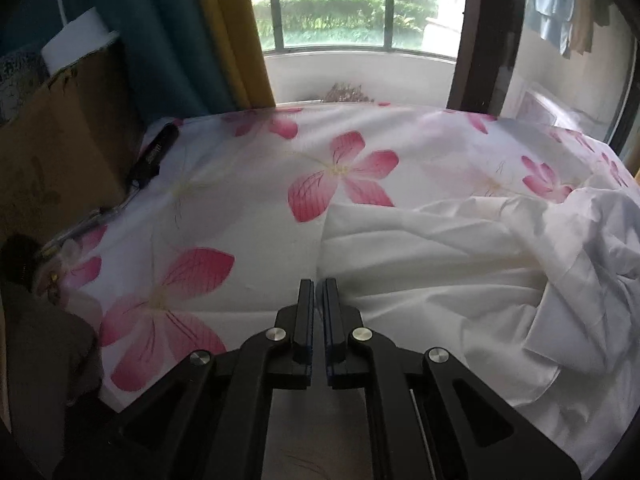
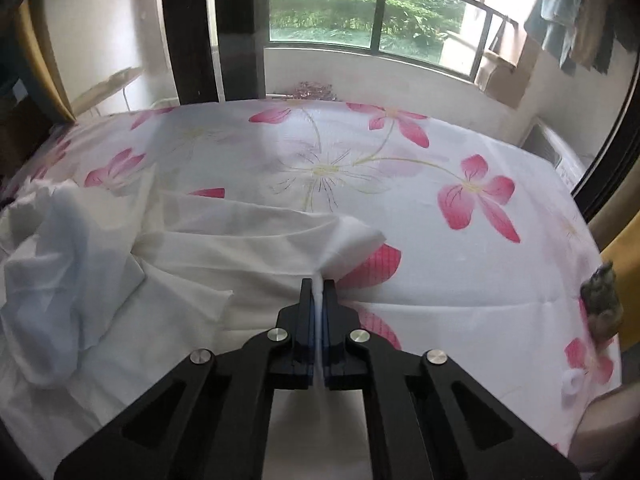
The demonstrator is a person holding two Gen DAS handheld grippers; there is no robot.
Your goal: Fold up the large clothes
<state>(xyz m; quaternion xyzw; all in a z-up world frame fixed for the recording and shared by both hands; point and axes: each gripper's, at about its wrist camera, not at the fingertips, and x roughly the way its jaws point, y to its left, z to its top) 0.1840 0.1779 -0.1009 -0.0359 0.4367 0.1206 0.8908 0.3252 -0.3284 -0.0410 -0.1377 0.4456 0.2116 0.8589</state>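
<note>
Nearest the lens, at the bottom centre of the right wrist view, the right gripper (image 2: 319, 286) pinches a bunched fold of the white garment (image 2: 224, 236) between its pressed-together jaws, a strip of cloth running down between the pads. At the bottom centre of the left wrist view, the left gripper (image 1: 317, 286) is pressed together at the garment's near left edge; whether any cloth is caught there I cannot tell. Beyond both, the garment lies crumpled on the floral bedsheet (image 1: 248, 184), heaped at the right of the left view and at the left of the right view. Only the left view shows a cardboard box (image 1: 60, 152) at the left and teal curtains (image 1: 168, 32) at the upper left. Farthest, a railed window (image 2: 376, 12) shows green hedges.
</note>
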